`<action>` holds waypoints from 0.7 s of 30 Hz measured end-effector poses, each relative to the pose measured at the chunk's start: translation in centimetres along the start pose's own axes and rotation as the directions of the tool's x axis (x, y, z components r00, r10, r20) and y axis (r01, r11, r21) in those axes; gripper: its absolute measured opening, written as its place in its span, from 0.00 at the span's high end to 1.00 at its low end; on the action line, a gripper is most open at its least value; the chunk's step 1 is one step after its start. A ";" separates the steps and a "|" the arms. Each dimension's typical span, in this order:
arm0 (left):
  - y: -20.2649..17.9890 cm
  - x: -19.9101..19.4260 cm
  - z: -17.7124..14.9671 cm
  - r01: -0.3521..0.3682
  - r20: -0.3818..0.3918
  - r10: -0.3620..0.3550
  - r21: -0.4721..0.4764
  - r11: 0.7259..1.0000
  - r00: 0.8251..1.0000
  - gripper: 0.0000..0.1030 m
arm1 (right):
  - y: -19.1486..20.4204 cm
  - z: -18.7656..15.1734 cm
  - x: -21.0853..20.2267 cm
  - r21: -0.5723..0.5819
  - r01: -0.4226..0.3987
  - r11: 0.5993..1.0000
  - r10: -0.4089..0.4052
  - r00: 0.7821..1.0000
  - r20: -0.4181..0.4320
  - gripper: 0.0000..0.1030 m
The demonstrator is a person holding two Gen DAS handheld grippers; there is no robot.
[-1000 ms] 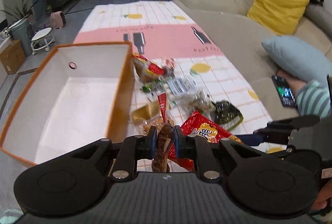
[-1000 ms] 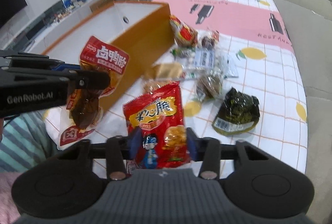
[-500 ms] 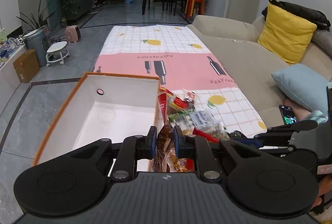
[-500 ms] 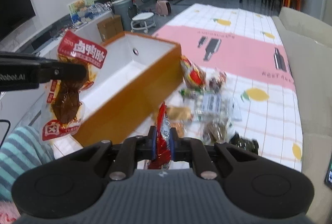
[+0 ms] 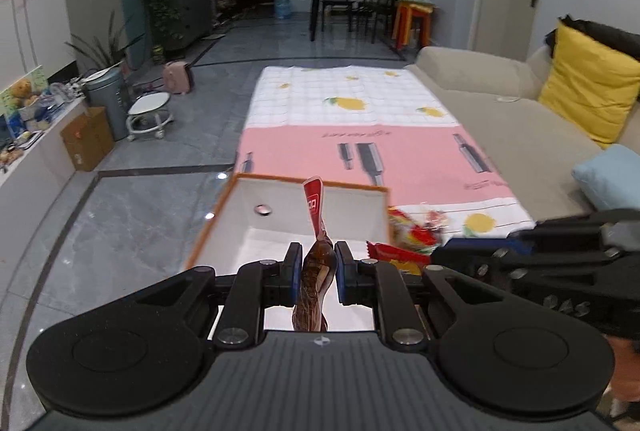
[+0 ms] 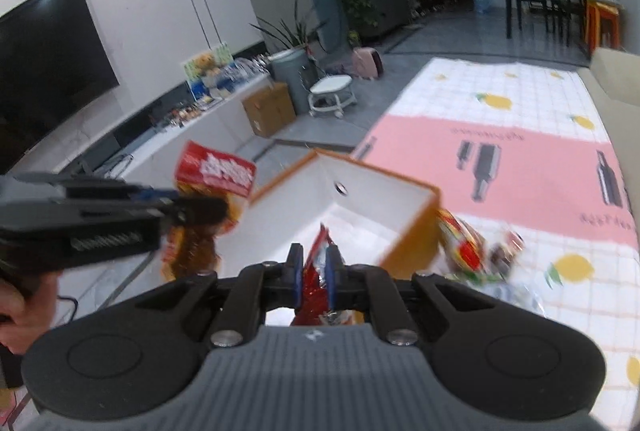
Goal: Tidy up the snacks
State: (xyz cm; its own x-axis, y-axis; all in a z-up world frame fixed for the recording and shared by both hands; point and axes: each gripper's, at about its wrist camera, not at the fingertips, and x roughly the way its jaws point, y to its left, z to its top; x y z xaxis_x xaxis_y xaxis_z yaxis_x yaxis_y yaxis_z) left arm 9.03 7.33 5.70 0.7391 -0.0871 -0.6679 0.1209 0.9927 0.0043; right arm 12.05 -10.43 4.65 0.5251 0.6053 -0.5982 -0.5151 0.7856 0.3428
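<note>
My left gripper [image 5: 316, 267] pinches a brown snack packet [image 5: 314, 271]; my right gripper [image 6: 313, 273] clamps a red chip bag [image 6: 316, 267]. Both hang over the box [image 5: 280, 227] at frame centre; next I release them inside.

Both grippers are matte black plastic. The left gripper [image 5: 316, 267] has blue pads on its fingers [image 5: 294, 263], a ribbed grey body at the bottom of the frame, two round discs and silver screws. The right gripper [image 6: 314, 271] looks alike. At centre left of the right view, a coiled metal spring shows on the other gripper's side.
</note>
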 end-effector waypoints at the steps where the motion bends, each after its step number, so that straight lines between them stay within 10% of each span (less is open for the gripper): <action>1: 0.4 0.4 0.0 -0.012 -0.009 0.012 -0.004 1.000 1.000 0.83 | 0.3 0.5 0.3 0.004 -0.012 1.000 0.012 1.000 0.008 0.93; 21: 5.4 8.7 -2.6 -0.074 -0.240 0.065 -0.029 0.997 0.969 0.83 | 2.7 0.1 11.9 0.045 0.047 0.998 -0.040 0.987 -0.154 0.95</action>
State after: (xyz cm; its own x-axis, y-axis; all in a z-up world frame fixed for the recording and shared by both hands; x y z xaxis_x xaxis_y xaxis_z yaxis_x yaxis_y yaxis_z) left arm 14.41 12.12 -2.04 0.5645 0.0007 -0.8254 0.0464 0.9984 0.0326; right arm 16.96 -1.09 -1.43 0.4343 0.5464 -0.7161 -0.4589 0.8183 0.3461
